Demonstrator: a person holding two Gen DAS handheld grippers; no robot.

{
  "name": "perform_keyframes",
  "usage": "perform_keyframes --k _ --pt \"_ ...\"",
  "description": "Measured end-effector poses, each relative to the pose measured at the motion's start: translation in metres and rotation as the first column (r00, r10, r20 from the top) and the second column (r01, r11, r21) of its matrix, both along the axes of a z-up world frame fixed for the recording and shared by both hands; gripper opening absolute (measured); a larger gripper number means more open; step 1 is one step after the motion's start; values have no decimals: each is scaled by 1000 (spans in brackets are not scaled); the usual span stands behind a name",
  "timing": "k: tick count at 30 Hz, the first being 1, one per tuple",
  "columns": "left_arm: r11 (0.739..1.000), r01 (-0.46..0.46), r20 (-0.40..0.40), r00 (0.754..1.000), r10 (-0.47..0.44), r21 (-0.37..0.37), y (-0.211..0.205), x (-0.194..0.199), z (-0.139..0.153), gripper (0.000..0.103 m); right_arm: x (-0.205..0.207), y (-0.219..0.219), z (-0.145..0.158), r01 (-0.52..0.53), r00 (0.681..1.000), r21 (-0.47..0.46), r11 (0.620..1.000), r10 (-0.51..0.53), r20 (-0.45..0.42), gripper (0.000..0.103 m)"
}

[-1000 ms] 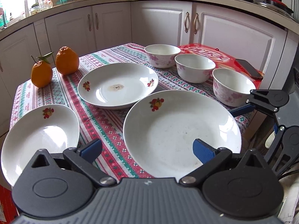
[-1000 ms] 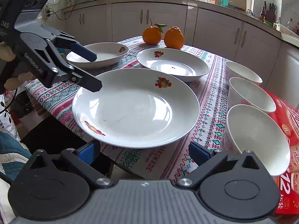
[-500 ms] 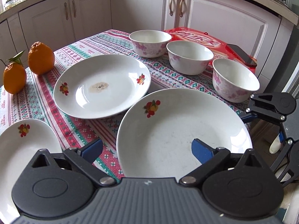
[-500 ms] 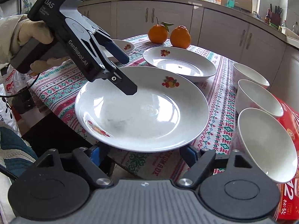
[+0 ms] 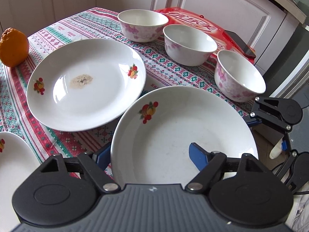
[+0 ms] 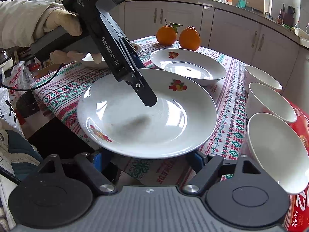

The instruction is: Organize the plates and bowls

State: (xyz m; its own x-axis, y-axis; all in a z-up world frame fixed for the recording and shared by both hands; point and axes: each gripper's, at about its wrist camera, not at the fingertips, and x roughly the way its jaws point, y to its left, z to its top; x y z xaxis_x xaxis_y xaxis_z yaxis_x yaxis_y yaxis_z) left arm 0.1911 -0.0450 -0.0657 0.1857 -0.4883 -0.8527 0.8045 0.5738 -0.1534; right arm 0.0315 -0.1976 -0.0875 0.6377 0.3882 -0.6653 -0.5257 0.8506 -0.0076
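The large white plate [image 5: 179, 133] with a fruit print sits at the table's near corner; it also shows in the right wrist view [image 6: 146, 114]. My left gripper [image 5: 148, 154] is open and straddles its rim, one finger over the plate, the other outside and below the rim. My right gripper [image 6: 146, 158] is open, low at the opposite rim, its fingers partly hidden under the plate. A second plate [image 5: 85, 83] with a brown stain lies beyond. Three pink-flowered bowls, the far [image 5: 143, 25], middle [image 5: 189, 44] and near [image 5: 239, 77], stand in a row.
A third plate [image 5: 11, 166] lies at the left edge. Two oranges [image 6: 177, 34] stand at the table's far end. A red box [image 5: 195, 21] with a phone [image 5: 241, 44] on it lies behind the bowls. White cabinets surround the table.
My left gripper has moved forward and down until its fingers straddle the large plate's rim. My right gripper has closed in under the plate's opposite rim.
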Motion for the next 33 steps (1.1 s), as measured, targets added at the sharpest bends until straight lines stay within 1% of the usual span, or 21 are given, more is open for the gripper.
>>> perform_keyframes --k 1,9,11,13,16,19,25,33 --pt "1000 10 -17 1000 -10 -1 -1 3 -1 81 0 0 0 -1 1000 1 1000 1 0 86" --pt "999 37 -52 998 -36 12 -3 8 -1 80 1 0 0 -9 1000 4 1000 9 0 87" --pt "999 37 -47 998 -36 18 -2 9 0 76 1 0 0 -8 1000 3 1000 8 0 87" --pt "1000 29 -58 998 -28 5 0 12 0 72 1 0 0 -10 1000 3 1000 10 -1 87" --pt "1000 18 -74 997 -18 -7 3 15 1 70 1 0 0 -11 1000 1 1000 11 -5 87" --pt "1000 20 -63 998 -20 0 2 13 1 70 2 0 0 -13 1000 -1 1000 13 -10 87" --pt "1000 14 -54 998 -14 -11 6 10 5 70 4 0 2 -21 1000 1 1000 21 -20 87" --pt "1000 -12 -36 999 11 -27 18 7 14 70 7 5 13 -47 999 -2 999 47 -12 87"
